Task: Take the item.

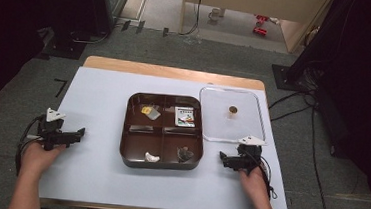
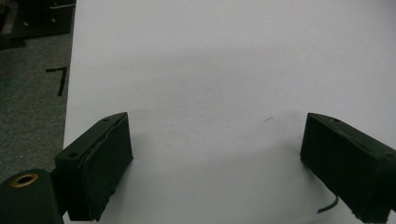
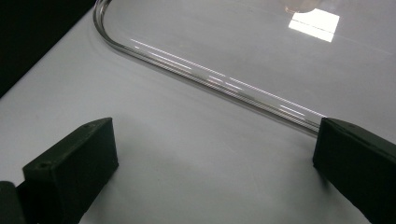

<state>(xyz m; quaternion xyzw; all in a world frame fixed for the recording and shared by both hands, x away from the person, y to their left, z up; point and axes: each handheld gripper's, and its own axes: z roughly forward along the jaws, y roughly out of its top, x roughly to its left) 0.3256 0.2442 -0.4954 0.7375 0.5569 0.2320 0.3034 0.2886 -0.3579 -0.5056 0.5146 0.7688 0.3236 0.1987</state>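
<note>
1. In the high view, we are looking down on a table point(image 1: 92, 177) covered with a white sheet. A dark brown four-compartment tray point(image 1: 163, 131) is sitting at its middle, and a clear plastic lid point(image 1: 231, 115) with a small brown knob is lying just right of the tray, touching or nearly touching its edge. The tray is holding small packets: a yellow one far left, a white card-like one far right, a white one near left and a dark one near right. We are holding the left gripper point(image 1: 78, 134) low over the sheet, well left of the tray, and the right gripper point(image 1: 223, 158) just off the tray's near right corner, below the lid's near edge. Both are pointing inward toward the tray.

2. In the left gripper view, its fingers point(image 2: 100, 165) are standing wide apart over bare white sheet, holding nothing.

3. In the right gripper view, its fingers point(image 3: 74, 163) are likewise spread wide and gripping nothing; the lid's rounded clear rim point(image 3: 210, 79) is running across just beyond them, near the right-hand finger.
</note>
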